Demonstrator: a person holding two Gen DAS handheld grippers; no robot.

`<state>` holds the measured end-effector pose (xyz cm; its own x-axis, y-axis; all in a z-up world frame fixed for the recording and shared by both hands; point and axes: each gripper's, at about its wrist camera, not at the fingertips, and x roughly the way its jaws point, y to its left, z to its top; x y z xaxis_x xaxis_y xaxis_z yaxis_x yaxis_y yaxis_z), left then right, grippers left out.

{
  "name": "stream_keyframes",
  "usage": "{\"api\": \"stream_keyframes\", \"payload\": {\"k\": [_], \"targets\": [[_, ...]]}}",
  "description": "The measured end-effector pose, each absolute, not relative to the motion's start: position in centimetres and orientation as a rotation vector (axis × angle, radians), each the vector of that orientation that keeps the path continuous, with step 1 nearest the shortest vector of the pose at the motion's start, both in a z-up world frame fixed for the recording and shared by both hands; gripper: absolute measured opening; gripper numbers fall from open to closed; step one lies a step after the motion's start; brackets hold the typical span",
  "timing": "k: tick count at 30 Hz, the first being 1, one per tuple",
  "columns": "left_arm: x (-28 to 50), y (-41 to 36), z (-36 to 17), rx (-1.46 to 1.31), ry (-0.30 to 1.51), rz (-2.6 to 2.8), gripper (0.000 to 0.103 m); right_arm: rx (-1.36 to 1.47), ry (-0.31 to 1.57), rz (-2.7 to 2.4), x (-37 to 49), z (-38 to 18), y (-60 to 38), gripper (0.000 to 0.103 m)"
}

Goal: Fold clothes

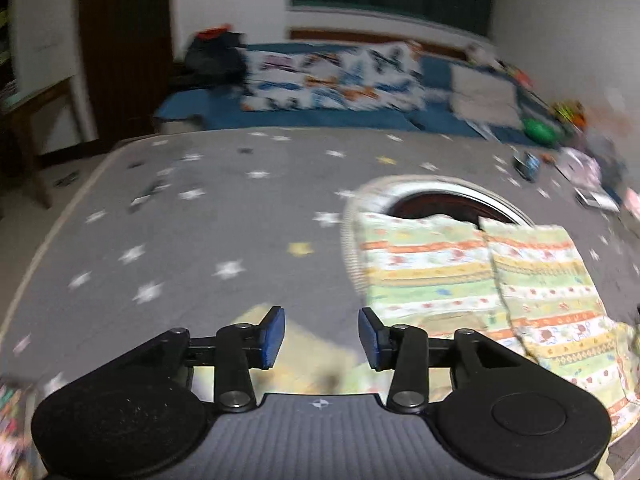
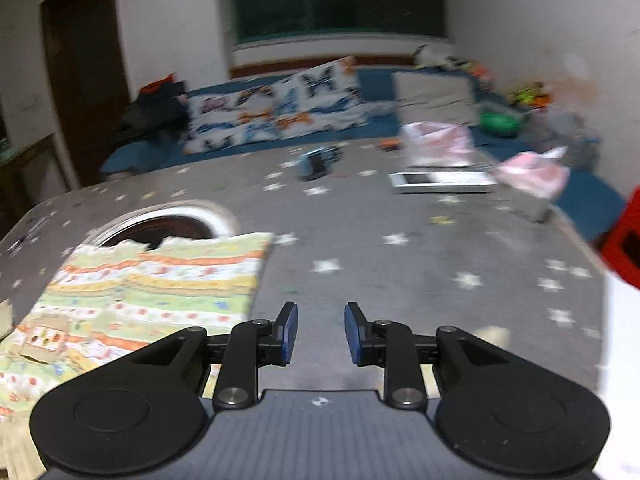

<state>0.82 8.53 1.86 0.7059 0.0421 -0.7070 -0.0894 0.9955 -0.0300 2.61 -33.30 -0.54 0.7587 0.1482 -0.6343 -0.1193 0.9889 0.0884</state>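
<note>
Left tongs [image 1: 321, 338] and right tongs [image 2: 321, 333] released, striped garment [image 1: 472, 276] draped over round basket [image 1: 448, 194] rim

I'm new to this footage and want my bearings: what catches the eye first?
The striped pastel garment draped over a round basket on the grey star-print bedsheet, between the two views. Both the left gripper and right gripper are open and empty.

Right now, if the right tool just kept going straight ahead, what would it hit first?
Probably only the grey star-print bed cover. The right tool is open, with bare cover between its fingers; the striped garment lies off to its left. Further along sits a small blue object, though depth is unclear.
</note>
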Motion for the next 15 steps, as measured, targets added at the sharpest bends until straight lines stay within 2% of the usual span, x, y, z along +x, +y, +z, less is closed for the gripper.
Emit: {"api": "stream_keyframes", "payload": {"k": [5,15], "targets": [[6.4,6.6,-0.3,-0.026,0.832,0.017,0.051,0.059,0.751,0.246,7.0,-2.3,-30.2,0.025],[12.6,5.9,-4.2,0.043,0.895,-0.004,0.051,0.02,0.809,0.278,13.5,-5.1,-27.6,0.025]]}}
